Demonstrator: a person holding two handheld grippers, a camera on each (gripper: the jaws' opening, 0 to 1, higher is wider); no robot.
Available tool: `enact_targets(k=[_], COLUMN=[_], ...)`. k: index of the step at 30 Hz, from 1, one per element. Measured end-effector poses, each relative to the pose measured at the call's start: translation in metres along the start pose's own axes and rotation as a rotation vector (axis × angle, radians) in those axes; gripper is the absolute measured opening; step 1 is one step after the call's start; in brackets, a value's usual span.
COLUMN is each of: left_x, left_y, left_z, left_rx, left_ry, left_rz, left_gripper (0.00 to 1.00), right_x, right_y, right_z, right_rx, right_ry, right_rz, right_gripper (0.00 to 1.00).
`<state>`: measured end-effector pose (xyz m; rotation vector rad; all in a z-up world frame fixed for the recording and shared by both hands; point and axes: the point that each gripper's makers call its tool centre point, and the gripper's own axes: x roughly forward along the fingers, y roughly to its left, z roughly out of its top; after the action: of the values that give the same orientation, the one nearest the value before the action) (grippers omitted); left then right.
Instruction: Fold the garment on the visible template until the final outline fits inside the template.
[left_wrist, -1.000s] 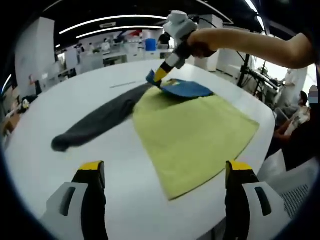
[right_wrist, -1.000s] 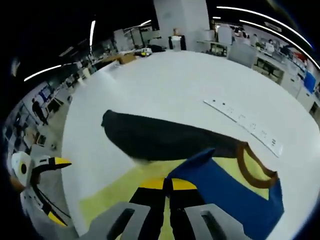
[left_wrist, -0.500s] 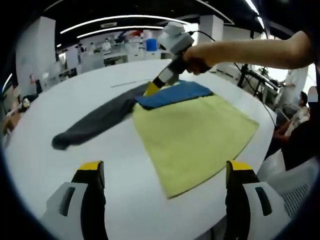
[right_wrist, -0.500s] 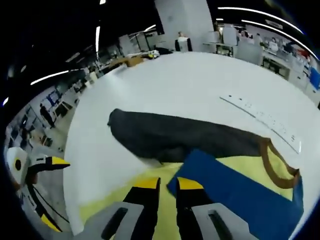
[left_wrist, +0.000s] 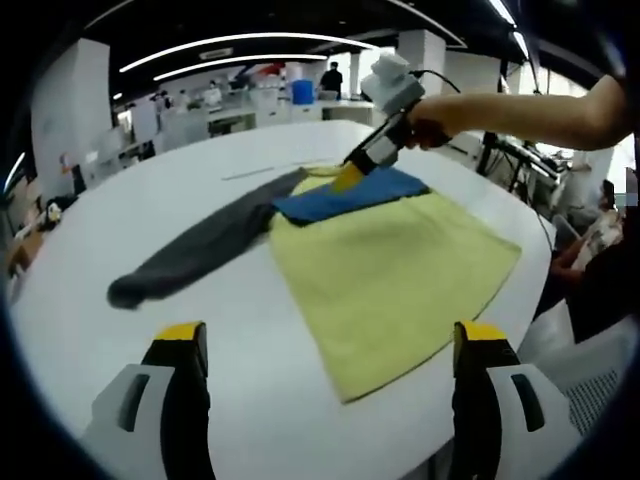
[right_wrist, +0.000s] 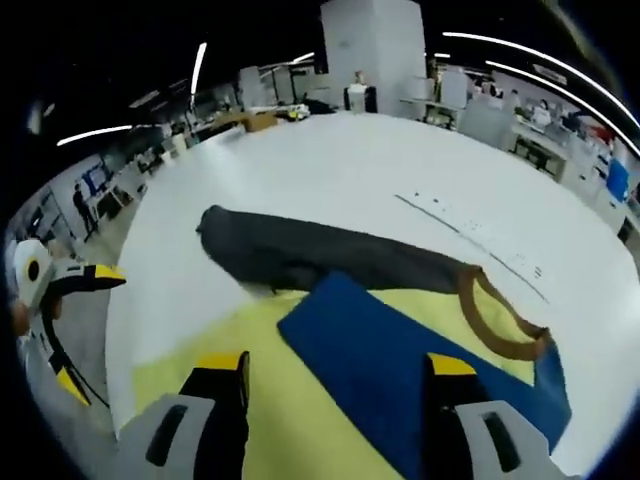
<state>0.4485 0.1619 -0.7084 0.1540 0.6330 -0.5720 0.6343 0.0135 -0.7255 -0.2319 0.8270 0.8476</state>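
A yellow-green rectangular cloth template (left_wrist: 390, 275) lies flat on the round white table (left_wrist: 150, 210), reaching toward its near right edge. On the template's far side rests the garment's folded blue body (left_wrist: 350, 193), its brown-trimmed neckline (right_wrist: 495, 325) lying toward the table's middle. One dark grey sleeve (left_wrist: 195, 250) trails off the template across bare table. The right gripper (right_wrist: 335, 375) hovers above the blue fold, jaws spread and holding nothing. The left gripper (left_wrist: 325, 345) hangs over the near table edge, jaws wide apart, empty.
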Motion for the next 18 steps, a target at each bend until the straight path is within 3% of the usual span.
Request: enact_targets(k=[11,18], left_x=[0.005,0.006], left_y=[-0.006,-0.007], left_z=[0.002,0.003], left_rx=[0.015,0.022], left_ry=[0.008,0.013], left_rz=[-0.013,-0.016], left_gripper=[0.99,0.99], right_x=[-0.035,-0.062], right_y=[-0.034,-0.062], right_z=[-0.031,-0.061], right_rx=[0.049,0.116], right_ry=[-0.006,0.001], right_rz=[-0.058,-0.113], right_gripper=[0.76,0.76])
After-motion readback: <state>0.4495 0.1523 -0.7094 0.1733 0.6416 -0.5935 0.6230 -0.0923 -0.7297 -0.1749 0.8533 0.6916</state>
